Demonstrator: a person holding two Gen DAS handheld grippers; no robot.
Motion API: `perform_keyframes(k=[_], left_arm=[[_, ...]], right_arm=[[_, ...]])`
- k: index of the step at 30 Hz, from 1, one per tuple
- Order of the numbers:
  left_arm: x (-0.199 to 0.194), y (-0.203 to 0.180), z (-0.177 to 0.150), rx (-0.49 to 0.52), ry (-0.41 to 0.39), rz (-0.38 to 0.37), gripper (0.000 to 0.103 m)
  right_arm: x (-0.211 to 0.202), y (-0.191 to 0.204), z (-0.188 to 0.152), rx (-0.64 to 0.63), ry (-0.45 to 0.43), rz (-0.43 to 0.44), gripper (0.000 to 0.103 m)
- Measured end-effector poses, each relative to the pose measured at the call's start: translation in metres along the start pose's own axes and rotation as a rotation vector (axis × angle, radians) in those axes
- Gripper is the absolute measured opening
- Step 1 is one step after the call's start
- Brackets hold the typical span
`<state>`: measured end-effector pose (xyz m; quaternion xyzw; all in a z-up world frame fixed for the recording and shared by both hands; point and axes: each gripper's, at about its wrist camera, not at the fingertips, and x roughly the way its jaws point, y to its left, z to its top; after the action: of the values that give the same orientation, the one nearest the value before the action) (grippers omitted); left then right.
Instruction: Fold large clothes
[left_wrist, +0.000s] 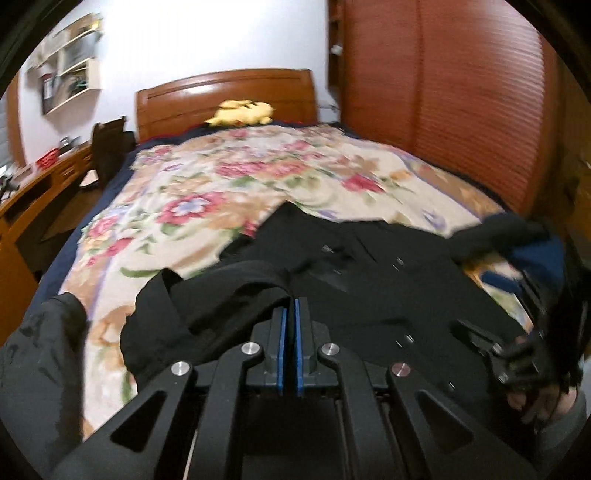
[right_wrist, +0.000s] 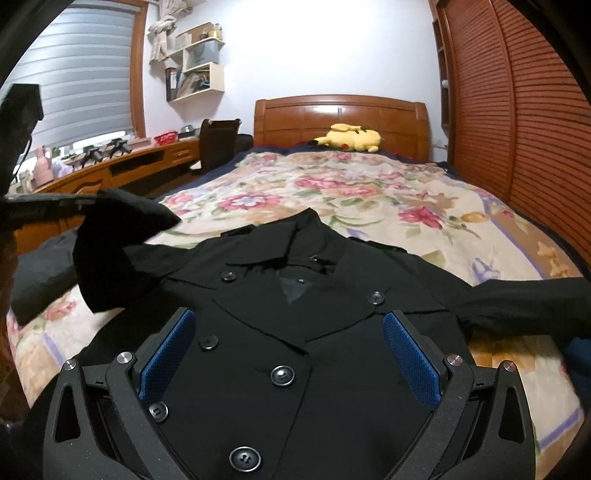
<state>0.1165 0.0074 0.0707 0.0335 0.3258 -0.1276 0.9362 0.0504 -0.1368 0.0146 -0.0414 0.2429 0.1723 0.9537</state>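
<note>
A black coat (right_wrist: 295, 325) lies front up on the bed (right_wrist: 406, 206), near its foot end, on a flowered cover. Its collar points toward the wooden headboard (right_wrist: 341, 118), and its two rows of dark buttons face upward. The front of the coat looks closed and quite flat.

The left gripper (left_wrist: 291, 306) has its two blue pads pressed together, and a fold of black cloth from the coat's sleeve (right_wrist: 122, 236) is pinched between the tips. In the right wrist view this sleeve is lifted off the cover and hangs in the air at the left side of the coat, with its end raised above the shoulder. The left wrist view is blurred, so finer detail of the cloth is hard to read there.

The right gripper (right_wrist: 288, 354) is wide open. Its blue pads stand far apart, one on each side of the coat's chest, and nothing is between them that they press. It hovers over the buttons. In the left wrist view this gripper shows at the right edge, with a hand (left_wrist: 535, 398) around its handle.

The other sleeve stretches out to the right across the cover, lying flat. A yellow plush toy (right_wrist: 349, 138) rests by the headboard. A desk (right_wrist: 122, 170) stands along the left wall, and a slatted wardrobe (right_wrist: 517, 110) is on the right.
</note>
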Motion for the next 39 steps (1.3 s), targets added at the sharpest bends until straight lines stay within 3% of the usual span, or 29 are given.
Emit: perform_keyframes(k=[3, 7, 13, 18, 27, 32, 37, 38, 39], left_arm=[[-0.003, -0.019, -0.013, 0.039, 0.027, -0.015, 0.006], [-0.008, -0.032, -0.032, 0.068, 0.034, -0.029, 0.026], [-0.026, -0.02, -0.062, 0.021, 0.001, -0.05, 0.04], [-0.04, -0.003, -0.088, 0.001, -0.009, -0.011, 0.053], [-0.063, 0.038, -0.126, -0.063, -0.014, 0.06, 0.056], [-0.069, 0.057, -0.142, -0.102, -0.014, 0.095, 0.056], [-0.074, 0.071, -0.151, -0.124, -0.014, 0.119, 0.056], [-0.075, 0.073, -0.152, -0.126, -0.015, 0.122, 0.056], [-0.076, 0.074, -0.154, -0.129, -0.016, 0.124, 0.057]], right_arm=[[-0.001, 0.001, -0.001, -0.004, 0.002, 0.001, 0.103], [-0.001, 0.003, -0.001, 0.003, 0.002, 0.017, 0.103], [0.001, 0.01, 0.0, -0.009, 0.004, 0.061, 0.103], [0.006, 0.023, 0.003, -0.036, 0.019, 0.1, 0.098], [0.019, 0.083, 0.011, -0.156, 0.055, 0.251, 0.074], [0.044, 0.12, 0.002, -0.254, 0.134, 0.318, 0.063], [0.071, 0.141, -0.013, -0.317, 0.223, 0.326, 0.053], [0.076, 0.143, -0.016, -0.324, 0.24, 0.321, 0.049], [0.08, 0.144, -0.018, -0.329, 0.252, 0.317, 0.038]])
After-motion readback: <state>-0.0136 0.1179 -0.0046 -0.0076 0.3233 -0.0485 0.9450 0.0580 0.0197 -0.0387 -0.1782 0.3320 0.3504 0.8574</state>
